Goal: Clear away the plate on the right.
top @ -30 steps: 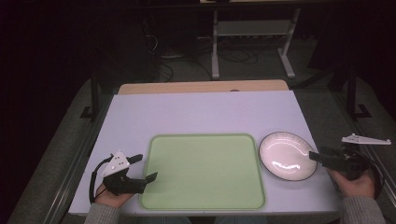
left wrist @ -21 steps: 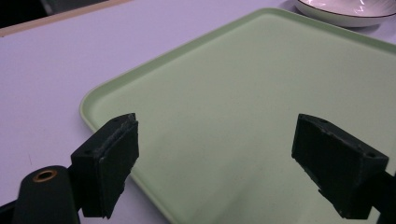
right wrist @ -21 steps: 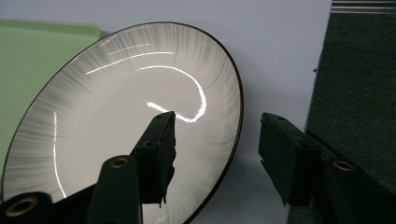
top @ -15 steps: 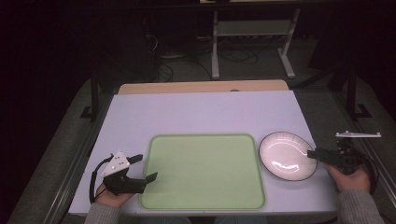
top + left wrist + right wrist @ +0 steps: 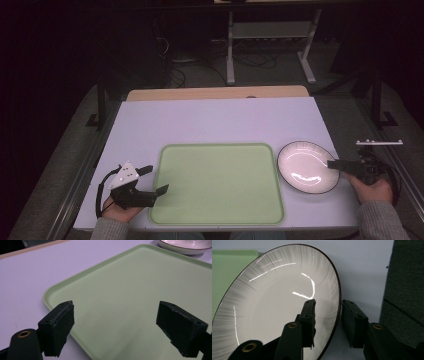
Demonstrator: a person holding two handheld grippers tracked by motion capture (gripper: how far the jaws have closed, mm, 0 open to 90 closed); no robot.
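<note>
Right gripper [image 5: 327, 315] straddling the plate's [image 5: 274, 302] rim at the table's [image 5: 215, 120] right side, jaws just closing, not yet clamped. Best to seat the rim deep, squeeze squarely, lift level toward the tray [image 5: 220, 182]. Left gripper [image 5: 122, 327] wide open over the tray corner.

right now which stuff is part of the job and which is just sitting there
In the job:
white plate, its rim between the right tool's closing jaws
green tray beside it

Lying about:
wooden board at the table's far edge
metal stand behind the table
</note>
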